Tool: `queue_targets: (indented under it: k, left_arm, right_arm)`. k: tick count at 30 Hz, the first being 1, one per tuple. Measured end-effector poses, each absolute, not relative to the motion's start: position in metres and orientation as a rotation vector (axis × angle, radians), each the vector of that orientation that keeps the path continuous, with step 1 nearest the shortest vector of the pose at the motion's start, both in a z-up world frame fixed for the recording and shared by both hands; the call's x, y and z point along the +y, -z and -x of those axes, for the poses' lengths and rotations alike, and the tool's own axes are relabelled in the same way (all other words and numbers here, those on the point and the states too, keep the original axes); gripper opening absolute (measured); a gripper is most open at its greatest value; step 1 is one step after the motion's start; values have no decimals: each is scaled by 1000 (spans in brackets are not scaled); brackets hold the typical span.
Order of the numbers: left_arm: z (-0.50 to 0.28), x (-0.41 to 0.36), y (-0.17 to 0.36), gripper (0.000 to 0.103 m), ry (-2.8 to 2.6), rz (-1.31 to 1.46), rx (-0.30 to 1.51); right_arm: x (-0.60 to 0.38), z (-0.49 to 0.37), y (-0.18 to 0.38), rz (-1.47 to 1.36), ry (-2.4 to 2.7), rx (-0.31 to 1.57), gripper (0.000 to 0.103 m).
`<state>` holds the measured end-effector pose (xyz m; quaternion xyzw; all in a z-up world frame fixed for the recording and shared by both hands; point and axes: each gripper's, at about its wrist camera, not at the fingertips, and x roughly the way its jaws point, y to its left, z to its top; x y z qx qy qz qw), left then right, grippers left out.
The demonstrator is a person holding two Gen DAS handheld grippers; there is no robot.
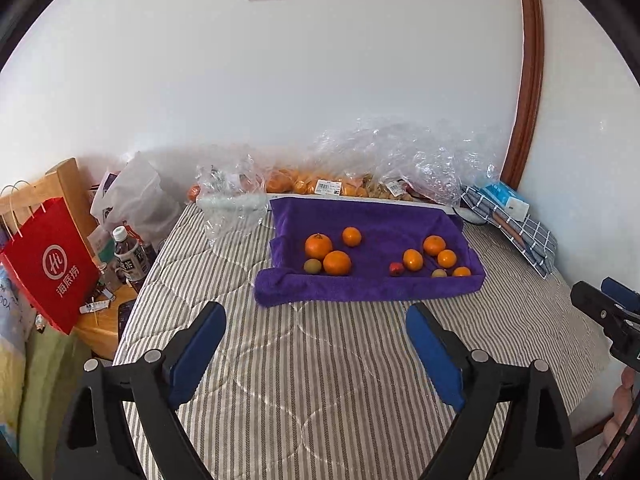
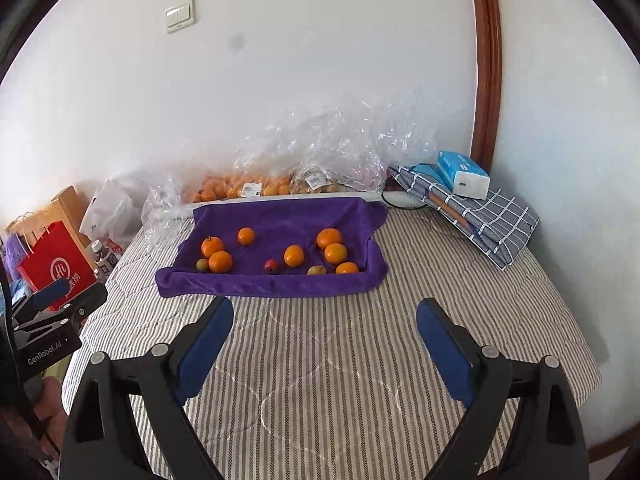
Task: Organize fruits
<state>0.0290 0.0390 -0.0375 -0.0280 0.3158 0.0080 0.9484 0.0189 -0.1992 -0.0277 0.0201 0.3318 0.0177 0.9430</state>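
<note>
Fruit lies sorted on a purple towel (image 1: 372,280) spread over a striped bed cover (image 1: 312,360), its edges rolled up, apparently to keep round fruit from rolling off. In the left wrist view, three oranges and a small green fruit (image 1: 312,266) cluster at the towel's 9 o'clock side, the largest orange (image 1: 318,246) among them; four more oranges, a small red fruit (image 1: 396,269) and a yellowish one (image 1: 439,273) gather toward 3 o'clock. The grouping suggests the sorting is largely done. Bagged fruit in clear plastic (image 2: 256,188) waits against the wall at 12 o'clock.

The left hand-held gripper (image 1: 316,320) hangs over the bed at 6 o'clock of the towel, jaws wide apart, holding and touching nothing. The right hand-held gripper (image 2: 325,318) is likewise spread wide and empty, clear of the fruit.
</note>
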Motion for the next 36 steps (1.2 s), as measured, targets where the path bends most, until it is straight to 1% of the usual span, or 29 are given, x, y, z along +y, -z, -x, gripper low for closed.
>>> queue_targets:
  k: [9,36]
  left_arm:
    - [-13,27,30,93,-23,33,635]
    - [-13,28,30,93,-31,23,644]
  right_arm:
    - [-201,3,22,-29,-29,664,94]
    - [-197,7,19,-5,-17,652,94]
